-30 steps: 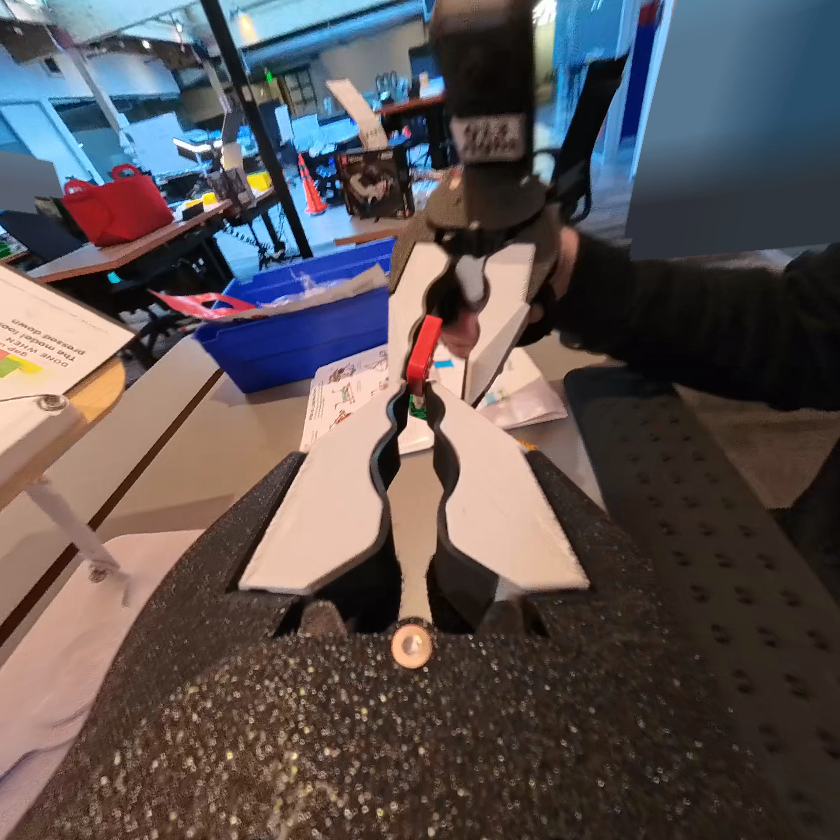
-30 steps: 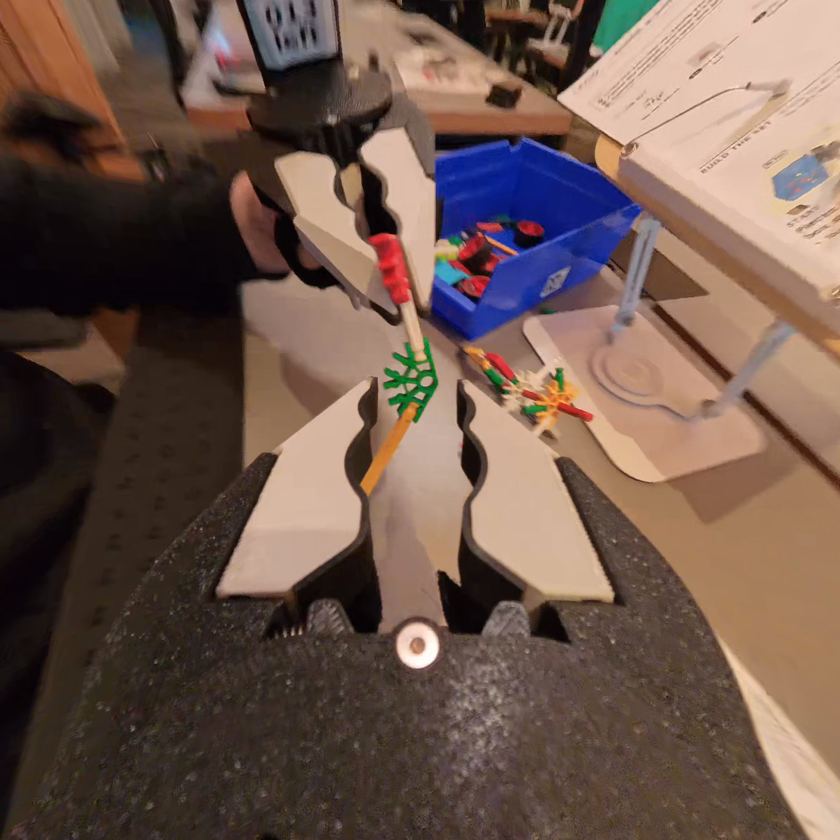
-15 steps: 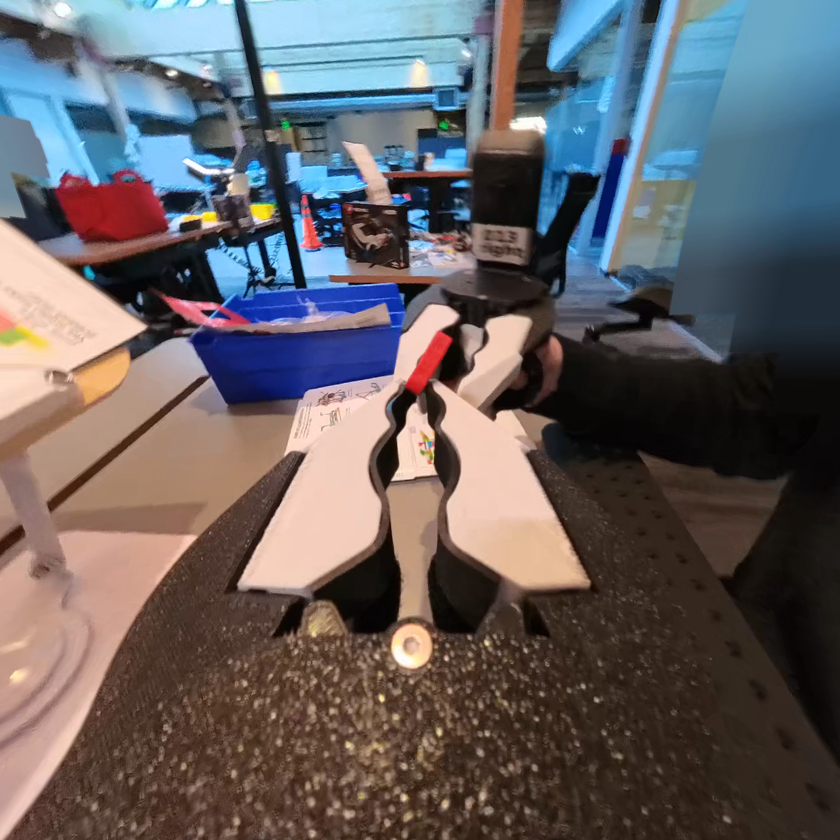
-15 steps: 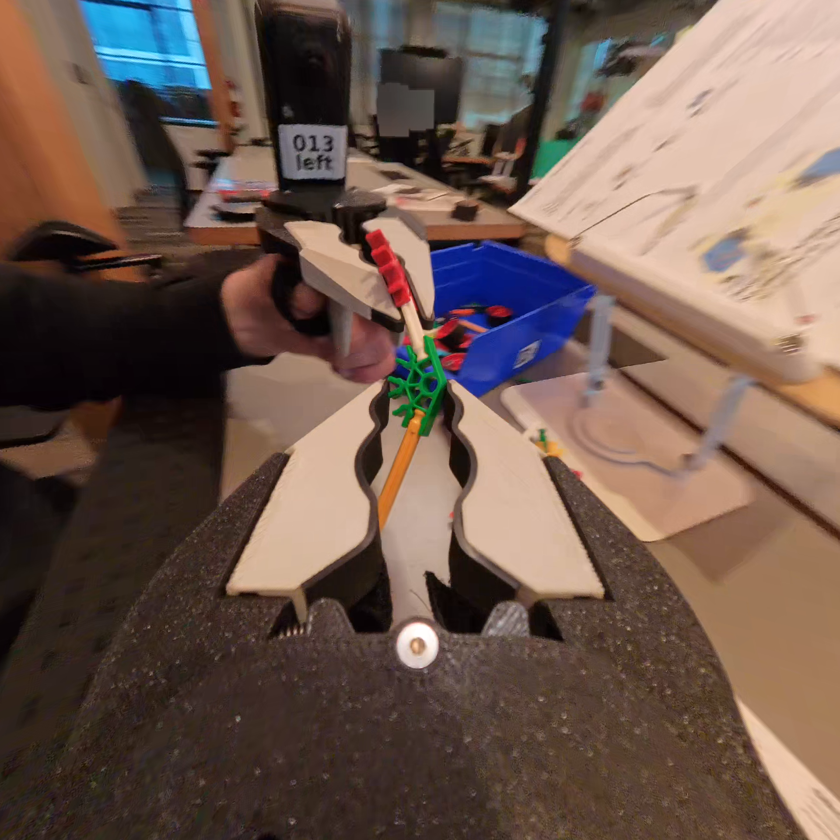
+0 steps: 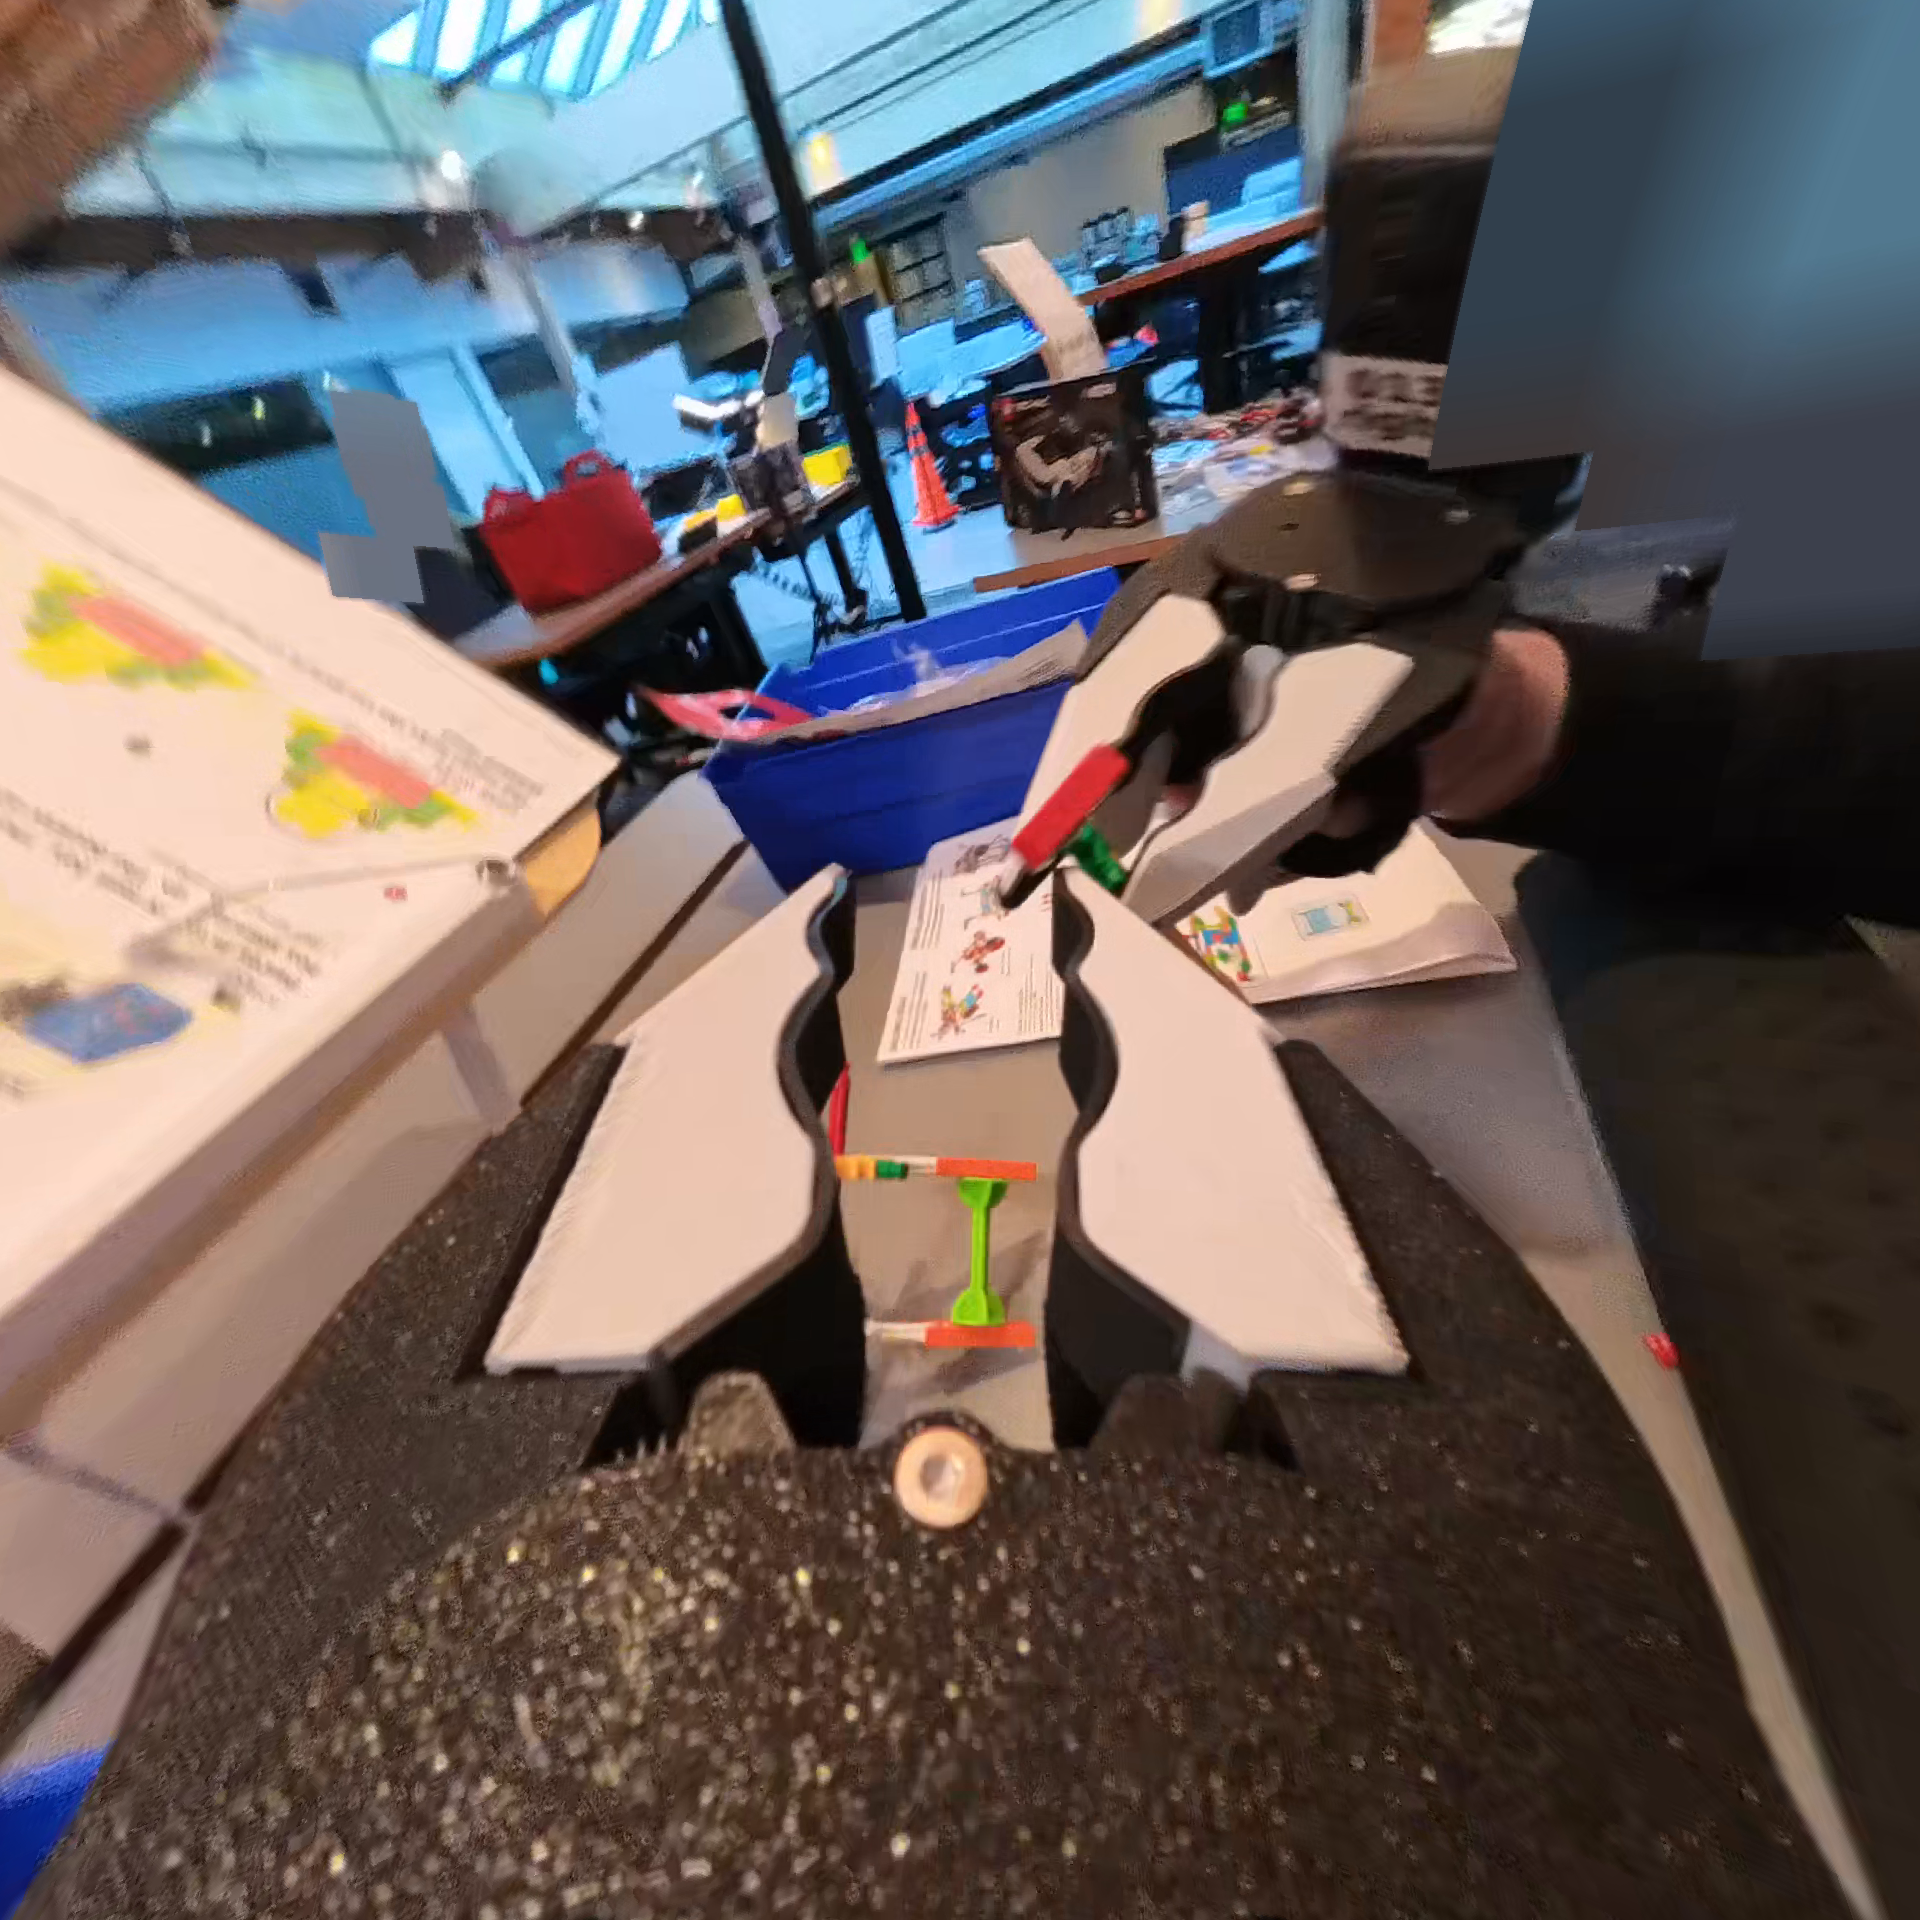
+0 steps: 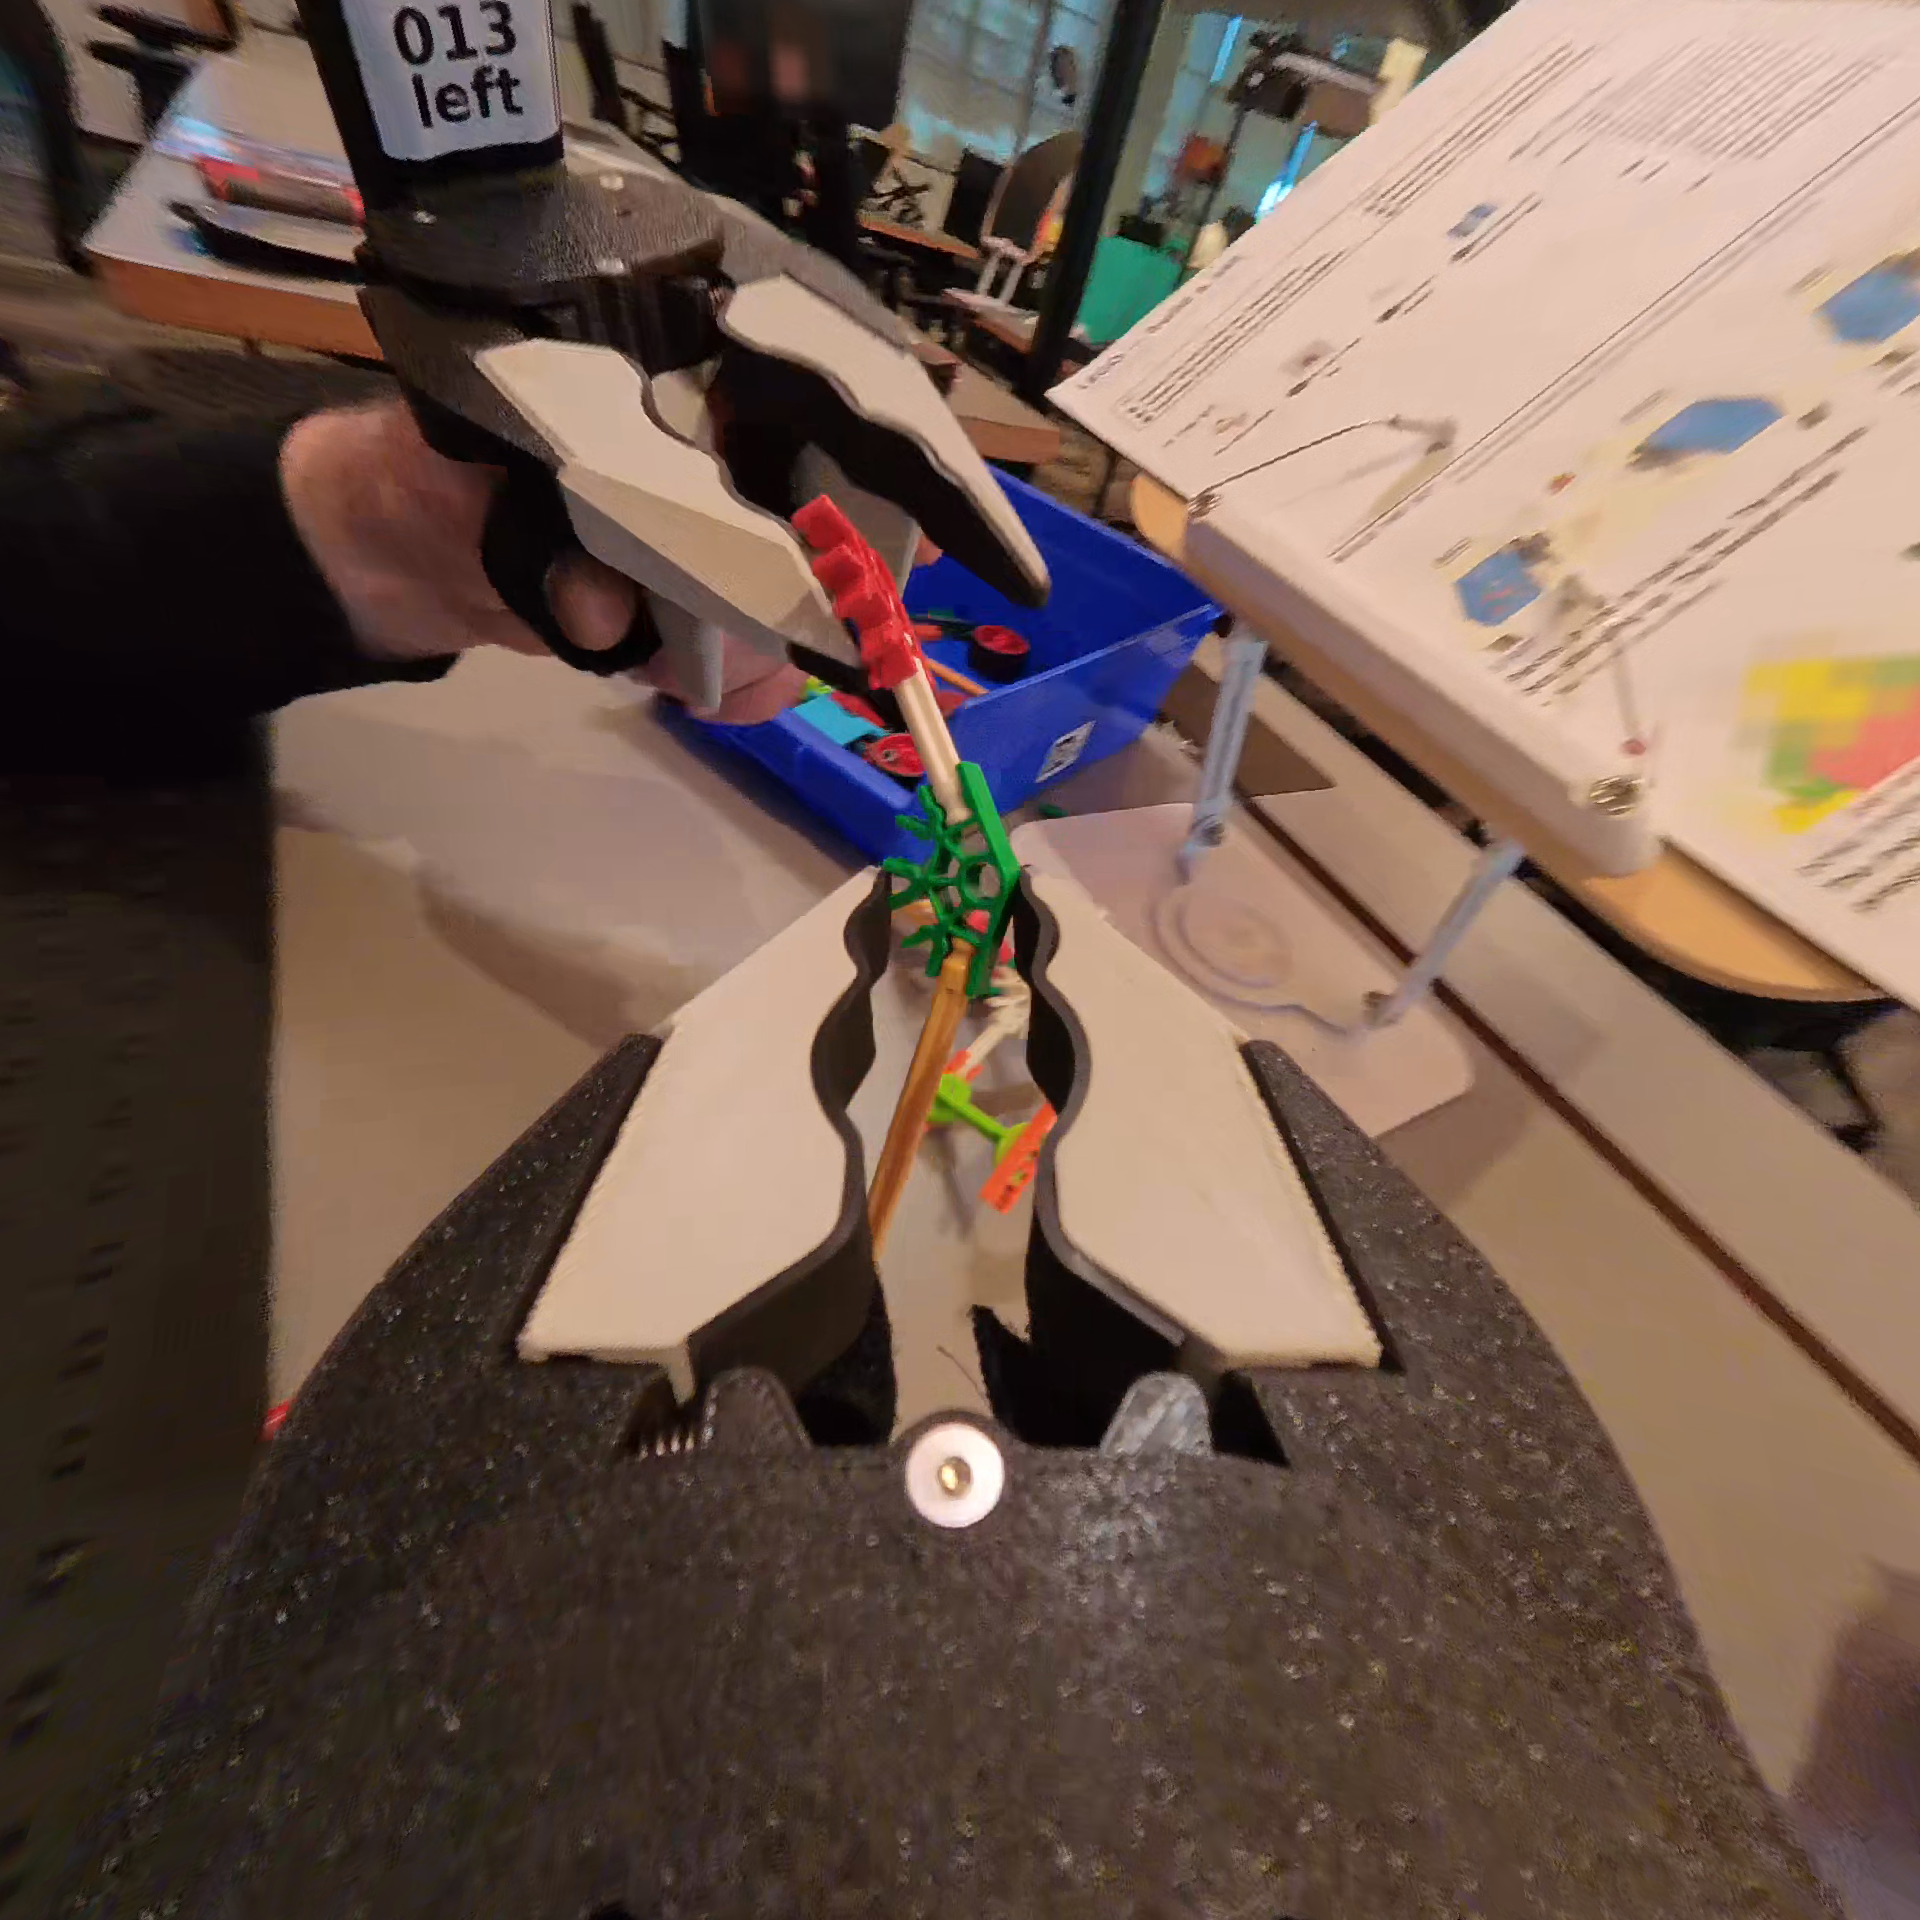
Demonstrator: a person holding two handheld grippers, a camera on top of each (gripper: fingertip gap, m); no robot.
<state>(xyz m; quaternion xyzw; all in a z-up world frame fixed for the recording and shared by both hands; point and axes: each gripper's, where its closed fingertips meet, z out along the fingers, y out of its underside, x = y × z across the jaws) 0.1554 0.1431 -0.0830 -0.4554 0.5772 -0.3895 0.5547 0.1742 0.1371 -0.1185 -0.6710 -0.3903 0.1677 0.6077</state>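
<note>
My right gripper (image 6: 951, 883) is shut on a green snowflake connector (image 6: 956, 868). An orange rod (image 6: 914, 1101) runs back from it between my fingers. A white rod (image 6: 935, 738) runs forward to a red toothed piece (image 6: 857, 587). My left gripper (image 6: 940, 618) is open, with its jaws on either side of the red piece, which lies against the lower finger. In the left wrist view my left gripper (image 5: 951, 894) is wide open, the right gripper (image 5: 1112, 883) is just beyond it with the red piece (image 5: 1070, 810), and a small orange-and-green assembly (image 5: 971, 1247) lies on the table beneath.
A blue bin (image 6: 1091, 665) of parts stands behind the grippers. A tilted instruction board (image 6: 1558, 416) on a wire stand overhangs one side and also shows in the left wrist view (image 5: 208, 831). Paper leaflets (image 5: 977, 966), another blue bin (image 5: 894, 769) and a black mat (image 5: 1714, 1143) are nearby. The tips of one gripper are about 5 cm away from the tips of the other.
My right gripper closed on the green connector. My left gripper, shut at the red piece's rod before, has opened wide and tilted down over the table.
</note>
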